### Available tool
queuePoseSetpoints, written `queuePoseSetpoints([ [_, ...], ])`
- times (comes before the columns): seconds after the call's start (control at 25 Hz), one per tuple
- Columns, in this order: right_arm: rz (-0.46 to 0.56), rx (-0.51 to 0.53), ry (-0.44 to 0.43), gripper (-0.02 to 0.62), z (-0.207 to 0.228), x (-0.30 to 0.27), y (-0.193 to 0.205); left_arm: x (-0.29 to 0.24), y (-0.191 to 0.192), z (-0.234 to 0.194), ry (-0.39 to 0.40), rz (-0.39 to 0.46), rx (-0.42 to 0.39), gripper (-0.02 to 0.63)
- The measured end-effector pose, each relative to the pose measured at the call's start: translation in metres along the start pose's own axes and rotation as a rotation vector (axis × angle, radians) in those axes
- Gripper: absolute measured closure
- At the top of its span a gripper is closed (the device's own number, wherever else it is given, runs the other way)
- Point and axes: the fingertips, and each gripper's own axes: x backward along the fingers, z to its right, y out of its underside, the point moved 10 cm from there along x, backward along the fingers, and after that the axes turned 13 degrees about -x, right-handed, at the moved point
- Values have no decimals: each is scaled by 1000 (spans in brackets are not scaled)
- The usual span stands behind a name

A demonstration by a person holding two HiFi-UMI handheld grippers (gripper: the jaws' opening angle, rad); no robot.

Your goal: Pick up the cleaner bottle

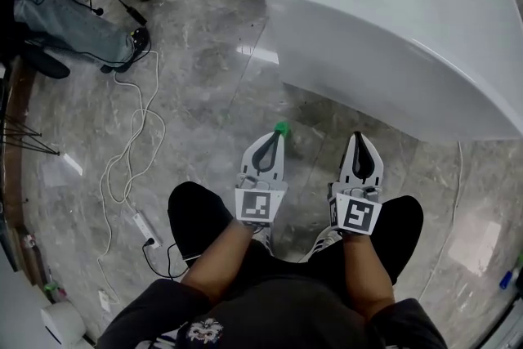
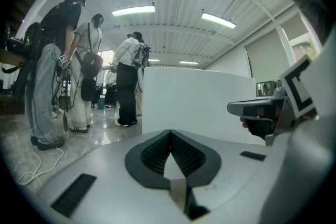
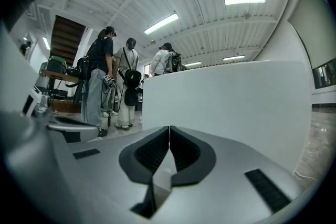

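I cannot make out a cleaner bottle in any view. A small green object [image 1: 282, 127] peeks out just beyond the tip of my left gripper [image 1: 272, 136]; what it is I cannot tell. The left gripper [image 2: 169, 132] is shut with nothing between its jaws. My right gripper [image 1: 358, 136] hangs beside it, also shut and empty [image 3: 169, 127]. Both are held low over the grey marble floor and point toward a white counter [image 1: 392, 20]. In the left gripper view the right gripper [image 2: 262, 110] shows at the right edge.
The white counter [image 2: 194, 102] [image 3: 231, 102] stands close ahead of both grippers. White cables [image 1: 131, 151] and a power strip [image 1: 143, 226] lie on the floor at left. Several people [image 2: 52, 76] stand beyond, with bags and gear [image 1: 73, 12] near their feet.
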Motion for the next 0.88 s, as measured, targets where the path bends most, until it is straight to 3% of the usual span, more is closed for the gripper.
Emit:
queuePoseSetpoints([
  [0.16,-8,4,-27,578,-1,-2,6,6,17,4,-44,-31,15,600],
  [0.32,-15,-9,-34,578,2,-8,10,2,33,12,-73,-63,-33,431],
  [0.48,-21,-33,-40,578,3,-15,16,-7,71,19,-62,-113,-53,331],
  [0.72,-34,-33,-59,578,-2,-15,22,-38,128,28,-2,-208,-71,279],
  [0.88,-53,-23,-54,578,2,-14,30,-56,167,30,-17,-290,-45,278],
])
